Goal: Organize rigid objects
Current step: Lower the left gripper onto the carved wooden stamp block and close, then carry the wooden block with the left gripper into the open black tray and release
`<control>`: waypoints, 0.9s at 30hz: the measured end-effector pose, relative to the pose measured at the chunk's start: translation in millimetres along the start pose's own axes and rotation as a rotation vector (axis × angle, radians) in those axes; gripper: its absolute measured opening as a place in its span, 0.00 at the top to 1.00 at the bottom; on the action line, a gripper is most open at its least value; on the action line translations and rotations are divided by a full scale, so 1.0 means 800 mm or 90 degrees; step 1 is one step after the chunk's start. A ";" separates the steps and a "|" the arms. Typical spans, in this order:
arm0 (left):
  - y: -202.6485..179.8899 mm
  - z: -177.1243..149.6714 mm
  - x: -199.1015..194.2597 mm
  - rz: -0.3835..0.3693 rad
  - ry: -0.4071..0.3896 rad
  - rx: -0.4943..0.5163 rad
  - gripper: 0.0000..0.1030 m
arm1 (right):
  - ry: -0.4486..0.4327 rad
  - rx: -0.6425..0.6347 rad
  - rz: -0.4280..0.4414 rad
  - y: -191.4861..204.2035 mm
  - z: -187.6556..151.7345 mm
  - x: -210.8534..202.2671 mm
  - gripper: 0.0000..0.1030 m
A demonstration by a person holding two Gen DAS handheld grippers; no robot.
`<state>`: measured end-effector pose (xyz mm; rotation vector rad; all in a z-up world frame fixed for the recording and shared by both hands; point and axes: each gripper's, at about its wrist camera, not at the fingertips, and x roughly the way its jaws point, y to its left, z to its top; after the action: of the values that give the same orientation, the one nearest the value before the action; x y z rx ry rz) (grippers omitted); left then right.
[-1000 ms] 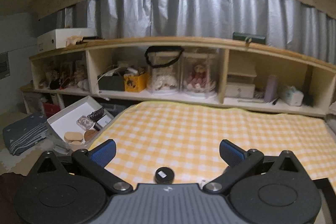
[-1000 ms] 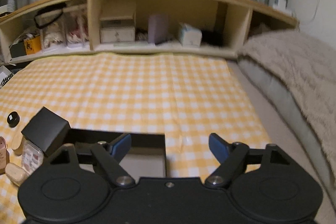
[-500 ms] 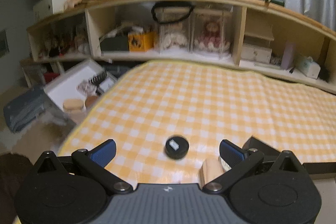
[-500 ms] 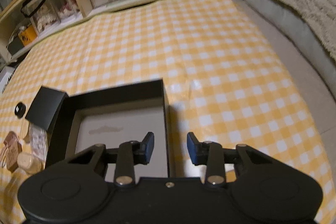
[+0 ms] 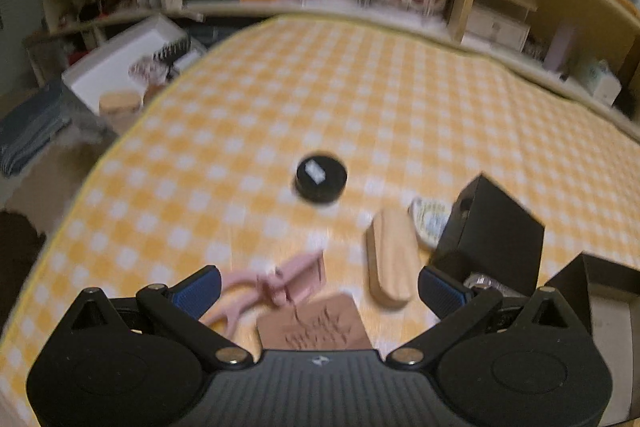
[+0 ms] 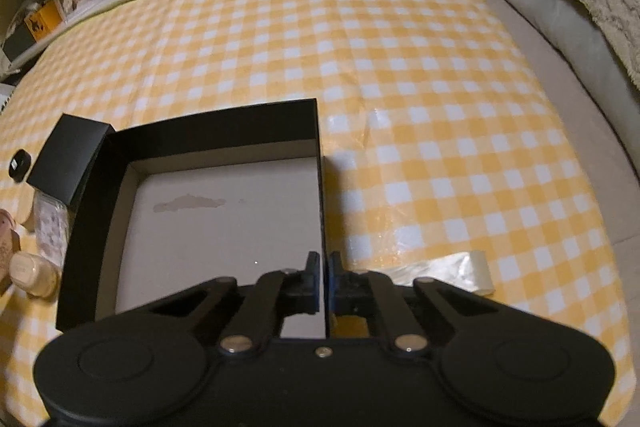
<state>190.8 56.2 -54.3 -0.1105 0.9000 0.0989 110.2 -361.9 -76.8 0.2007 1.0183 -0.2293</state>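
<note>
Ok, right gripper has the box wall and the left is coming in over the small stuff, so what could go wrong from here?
1. The right gripper pinches only the thin right wall of the open black box; pulling could bend the wall or tip the box.
2. The left gripper is open above a pink clip lying against a brown comb; closing may catch both.
3. The left view is blurred, so aim may be off.

Yellow checked cloth (image 6: 420,75) spread flat. Open black box (image 6: 216,131) just ahead of right gripper (image 6: 323,269). Round black tin (image 5: 321,179), wooden piece (image 5: 392,259) ahead of left gripper (image 5: 320,291).
</note>
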 end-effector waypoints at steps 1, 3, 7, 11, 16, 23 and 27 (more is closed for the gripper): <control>0.000 -0.003 0.005 0.002 0.015 -0.005 0.00 | 0.002 0.002 -0.002 0.000 0.000 0.000 0.96; 0.000 -0.008 0.016 0.008 0.044 -0.016 0.00 | 0.003 0.010 -0.004 0.000 0.002 0.000 0.96; 0.006 -0.018 0.039 0.031 0.103 -0.053 0.00 | -0.003 0.010 -0.011 0.001 0.001 0.000 0.96; 0.013 -0.020 0.051 0.049 0.127 -0.086 0.00 | -0.005 0.003 -0.015 0.002 0.001 0.000 0.95; 0.016 -0.022 0.059 0.028 0.152 -0.131 0.01 | 0.000 0.003 -0.015 0.000 0.002 0.001 0.97; 0.011 -0.026 0.070 0.037 0.157 -0.123 0.10 | 0.000 -0.005 -0.025 0.005 0.001 0.003 0.97; 0.013 -0.024 0.069 0.038 0.149 -0.121 0.23 | 0.000 -0.005 -0.026 0.005 0.001 0.003 0.97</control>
<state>208.8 65.9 -110.3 -0.2763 1.1266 0.2299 113.3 -358.5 -78.4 0.1735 1.0235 -0.2625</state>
